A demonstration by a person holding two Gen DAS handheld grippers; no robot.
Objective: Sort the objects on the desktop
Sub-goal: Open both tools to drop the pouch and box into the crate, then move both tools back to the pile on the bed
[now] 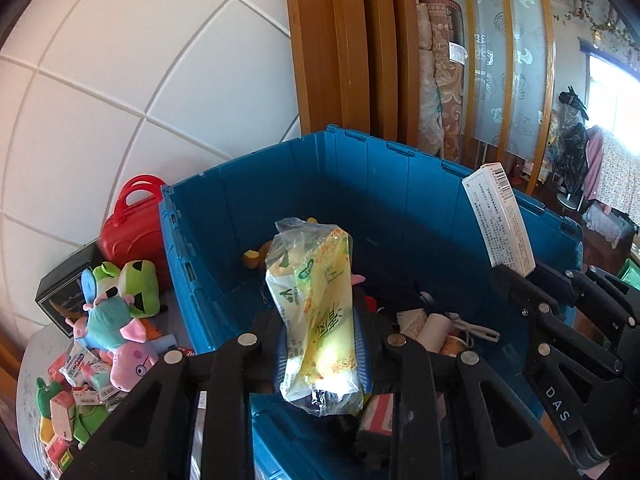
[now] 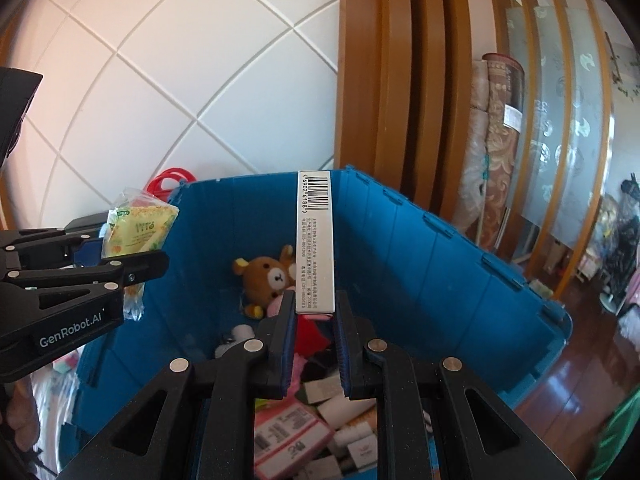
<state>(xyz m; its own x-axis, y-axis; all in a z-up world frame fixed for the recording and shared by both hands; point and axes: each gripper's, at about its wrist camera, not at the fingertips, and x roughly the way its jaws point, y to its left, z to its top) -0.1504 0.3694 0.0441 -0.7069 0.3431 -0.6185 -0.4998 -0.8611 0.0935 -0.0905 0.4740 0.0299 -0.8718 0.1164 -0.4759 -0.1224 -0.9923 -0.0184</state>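
Left hand-held gripper [image 1: 320, 344] clamped on a yellow-green snack bag [image 1: 316, 320], bag upright between the pads, held over the near edge of the blue crate [image 1: 360, 184]. Right hand-held gripper [image 2: 315, 320] clamped on the bottom end of a white carton [image 2: 315, 240], long and narrow, barcode at the top, standing upright above the blue crate's interior. In the left wrist view the same carton sits tilted over the crate's right wall.

Blue crate: open top, hinged lid flaps along the rim. Inside, toward the far wall, a brown bear plush [image 2: 268, 276] with something pink just beside it. Nearer the grippers the crate floor is piled with small boxes and tubes [image 2: 320, 420], white and pink, labels too small to read; a red piece [image 2: 312, 332] lies among them.

Left of the crate, on the counter [image 1: 28, 360]: red toy suitcase [image 1: 134, 228] touching the crate's wall, black box [image 1: 60, 292], green frog plush [image 1: 138, 284], pink pig plush [image 1: 128, 356], and small packets [image 1: 68, 392] heaped in front of them.

Behind the crate: white tiled wall [image 1: 120, 80], wooden door frame [image 1: 340, 40].
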